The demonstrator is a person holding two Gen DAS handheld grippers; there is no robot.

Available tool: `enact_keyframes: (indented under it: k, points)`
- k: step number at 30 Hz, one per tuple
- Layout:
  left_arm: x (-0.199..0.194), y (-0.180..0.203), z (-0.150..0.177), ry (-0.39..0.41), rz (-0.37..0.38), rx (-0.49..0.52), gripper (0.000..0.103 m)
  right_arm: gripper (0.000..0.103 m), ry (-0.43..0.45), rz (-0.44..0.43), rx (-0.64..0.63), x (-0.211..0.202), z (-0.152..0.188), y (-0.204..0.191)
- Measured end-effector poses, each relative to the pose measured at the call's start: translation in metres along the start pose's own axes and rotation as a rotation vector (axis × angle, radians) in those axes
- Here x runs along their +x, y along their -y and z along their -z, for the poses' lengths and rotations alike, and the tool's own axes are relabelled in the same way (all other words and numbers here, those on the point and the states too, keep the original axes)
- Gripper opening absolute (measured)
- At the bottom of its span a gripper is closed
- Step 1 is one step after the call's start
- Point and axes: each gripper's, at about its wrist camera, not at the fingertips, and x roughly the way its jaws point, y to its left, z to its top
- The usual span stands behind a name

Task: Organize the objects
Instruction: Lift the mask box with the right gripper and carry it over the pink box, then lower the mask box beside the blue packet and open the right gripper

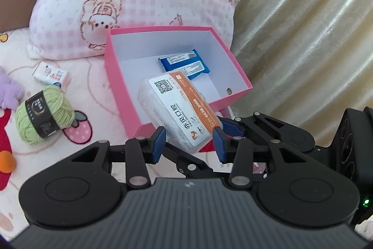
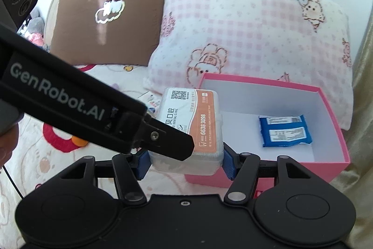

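Note:
A clear plastic case [image 1: 177, 106] with an orange-and-white clinic label hangs tilted over the near corner of an open pink box [image 1: 240, 76]. My left gripper [image 1: 189, 144] is shut on the case's near end, blue pads on either side. In the right wrist view my right gripper [image 2: 185, 163] is also shut on the case [image 2: 191, 123], pads pressing its two long sides. The left gripper's black finger [image 2: 172, 144] lies across the label. Two blue packets [image 1: 184, 63] [image 2: 284, 131] lie flat inside the pink box [image 2: 328, 118].
On the patterned bedspread to the left lie a green yarn ball [image 1: 44, 113], a small white carton [image 1: 52, 75], a purple plush [image 1: 9, 90] and an orange ball [image 1: 7, 162]. A pink checked pillow [image 2: 256, 27] and a brown pillow [image 2: 105, 15] lie behind. Gold curtain [image 1: 314, 27] hangs right.

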Motion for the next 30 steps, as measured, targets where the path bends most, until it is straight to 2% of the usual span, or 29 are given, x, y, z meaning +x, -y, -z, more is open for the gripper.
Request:
enact_keyframes:
  k: [6, 10, 18, 24, 30]
  points:
    - [0.012, 0.011, -0.015, -0.006, 0.008, 0.021, 0.041, 0.065, 0.007, 0.014, 0.033, 0.001, -0.006, 0.019]
    - [0.031, 0.015, -0.021, -0.026, -0.010, 0.029, 0.041, 0.065, -0.026, -0.001, 0.112, 0.011, -0.005, 0.037]
    - [0.060, 0.016, -0.047, -0.043, -0.016, 0.019, 0.041, 0.065, -0.057, 0.003, 0.146, 0.033, -0.019, 0.062]
    - [0.090, 0.006, -0.079, -0.078, -0.022, -0.058, 0.041, 0.065, -0.129, -0.017, 0.109, 0.066, -0.042, 0.087]
    - [0.135, -0.015, -0.101, -0.133, -0.028, -0.160, 0.041, 0.065, -0.215, -0.053, 0.136, 0.111, -0.047, 0.114]
